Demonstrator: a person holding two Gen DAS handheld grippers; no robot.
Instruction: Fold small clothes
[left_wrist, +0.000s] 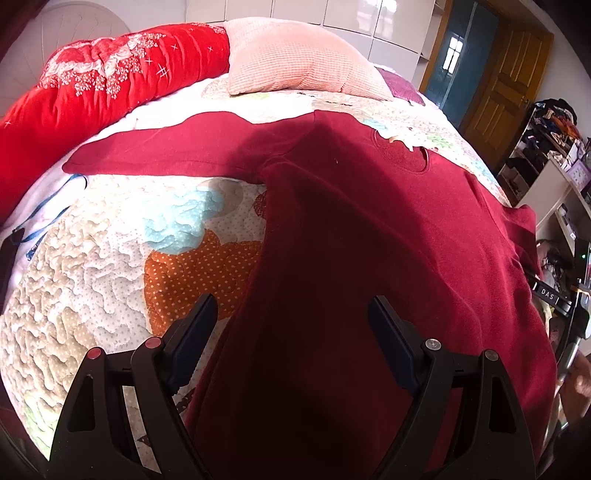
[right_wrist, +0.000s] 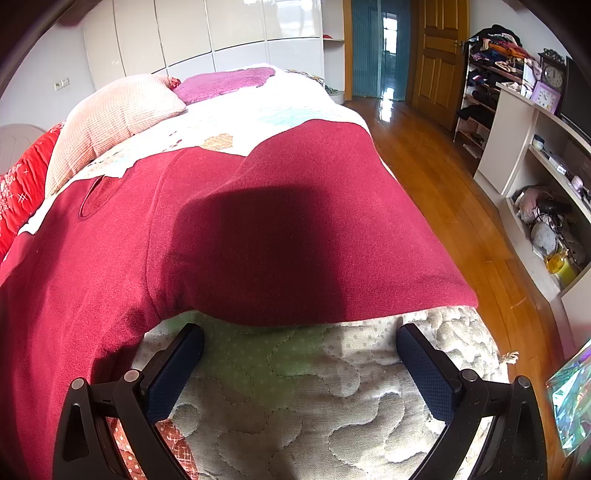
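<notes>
A dark red long-sleeved sweater lies flat on the quilted bed, neck hole toward the pillows. One sleeve stretches out to the left. My left gripper is open and empty, hovering over the sweater's left side edge. In the right wrist view the other sleeve lies spread toward the bed's right edge. My right gripper is open and empty, just short of that sleeve's near edge, over bare quilt.
The patchwork quilt covers the bed. A pink pillow and a red floral duvet lie at the head. A purple blanket lies behind. Wooden floor and cluttered shelves are to the right.
</notes>
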